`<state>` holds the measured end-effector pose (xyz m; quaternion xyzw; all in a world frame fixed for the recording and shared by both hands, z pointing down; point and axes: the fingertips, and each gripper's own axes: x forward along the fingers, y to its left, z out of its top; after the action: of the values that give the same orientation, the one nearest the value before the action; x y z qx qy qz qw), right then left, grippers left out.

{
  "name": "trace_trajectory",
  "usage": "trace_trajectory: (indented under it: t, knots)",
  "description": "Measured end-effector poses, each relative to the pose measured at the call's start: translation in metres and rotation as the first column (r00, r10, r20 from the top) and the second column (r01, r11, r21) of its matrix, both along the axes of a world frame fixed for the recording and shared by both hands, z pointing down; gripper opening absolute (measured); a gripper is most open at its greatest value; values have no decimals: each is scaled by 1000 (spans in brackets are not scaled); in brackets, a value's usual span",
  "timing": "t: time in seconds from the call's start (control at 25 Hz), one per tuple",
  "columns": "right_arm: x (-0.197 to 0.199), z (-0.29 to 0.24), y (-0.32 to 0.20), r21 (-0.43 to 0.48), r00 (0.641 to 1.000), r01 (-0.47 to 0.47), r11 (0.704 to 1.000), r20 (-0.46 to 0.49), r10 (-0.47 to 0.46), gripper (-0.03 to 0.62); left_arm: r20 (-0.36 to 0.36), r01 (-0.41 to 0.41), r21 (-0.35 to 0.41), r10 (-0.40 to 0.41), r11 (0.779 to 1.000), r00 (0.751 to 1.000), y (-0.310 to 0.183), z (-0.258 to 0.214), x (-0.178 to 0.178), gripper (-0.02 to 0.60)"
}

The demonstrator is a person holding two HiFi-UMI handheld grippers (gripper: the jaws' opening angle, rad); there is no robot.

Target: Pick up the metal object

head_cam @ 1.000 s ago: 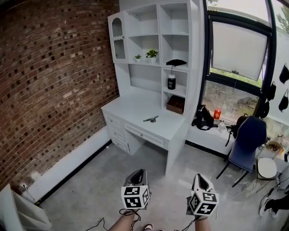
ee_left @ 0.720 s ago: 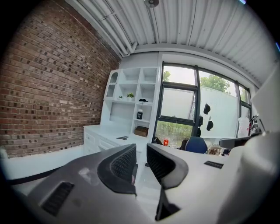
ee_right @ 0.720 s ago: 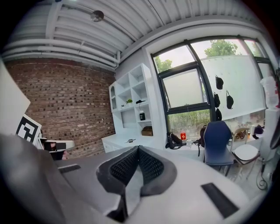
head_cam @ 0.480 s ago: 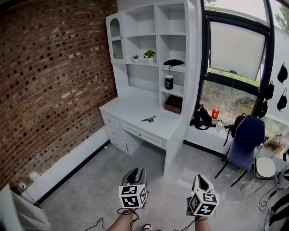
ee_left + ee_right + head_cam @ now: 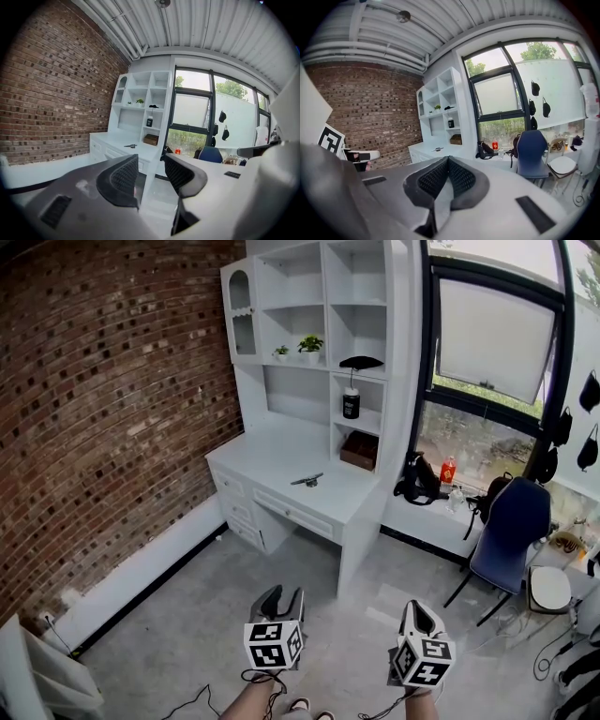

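Observation:
A small dark metal object (image 5: pixel 308 480) lies on the white desk top (image 5: pixel 281 460) far ahead of me; it also shows tiny as the metal object (image 5: pixel 131 146) in the left gripper view and as the metal object (image 5: pixel 437 149) in the right gripper view. My left gripper (image 5: pixel 283 597) is held low over the floor, well short of the desk, its jaws apart with nothing between them. My right gripper (image 5: pixel 419 613) hangs beside it on the right, jaws pressed together and empty.
The white desk has drawers (image 5: pixel 253 512) and a shelf unit (image 5: pixel 323 324) with small plants, a black jar and a brown box. A brick wall (image 5: pixel 103 409) runs on the left. A blue chair (image 5: pixel 511 531), bags and a red bottle (image 5: pixel 447 471) stand by the window at right.
The view has shifted slightly: the desk sits a little higher and further left in the picture. Both grippers stay low in front of me, the left drifting slightly down-left.

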<state>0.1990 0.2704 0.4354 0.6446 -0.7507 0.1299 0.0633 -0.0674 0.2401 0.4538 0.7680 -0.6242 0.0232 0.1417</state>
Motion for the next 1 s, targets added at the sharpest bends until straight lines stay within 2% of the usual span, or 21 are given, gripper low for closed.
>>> trace_trajectory:
  t: [0.44,0.72,1.0]
  knots:
    - [11,7,-21,-10,1000,8,1000,7,-8,2,2,16,-13,-16,1000,1000,-21,6,4,161]
    - [14,16,-59,-29,1000,2,1000,8,-2,2,-10,16,-13,-16,1000,1000,-64,10,6,161]
    - [9,14,-119,-37,1000,9,999,0,-9,2,-13,22,-28,-23,999,1000,-123,14,-2,161]
